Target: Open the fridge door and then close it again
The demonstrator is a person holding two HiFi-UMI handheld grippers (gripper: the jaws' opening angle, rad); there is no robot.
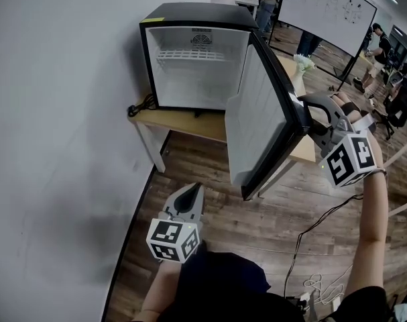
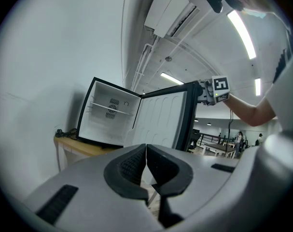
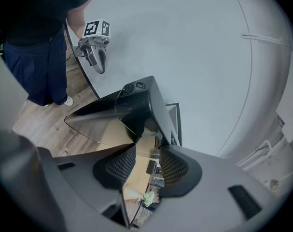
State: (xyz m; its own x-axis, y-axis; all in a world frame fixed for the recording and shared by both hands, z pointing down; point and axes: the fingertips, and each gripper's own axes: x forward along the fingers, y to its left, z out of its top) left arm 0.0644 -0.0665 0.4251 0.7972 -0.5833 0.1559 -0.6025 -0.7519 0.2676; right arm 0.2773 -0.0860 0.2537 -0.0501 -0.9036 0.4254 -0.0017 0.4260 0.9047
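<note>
Fridge (image 1: 196,66) stands on the surface (image 1: 180,121) with its door (image 1: 257,123) swung wide. The right hand-held gripper (image 1: 305,106) has its jaws set broad astride the door's free top edge, pads seemingly pressed on both faces; the left hand-held gripper (image 1: 193,192) hangs low and well apart, jaws together, empty. Judged: opening done, closing due, so hold the grip near the free edge, follow the door's arc about the hinge rather than shoving straight, and slow near the seal.
</note>
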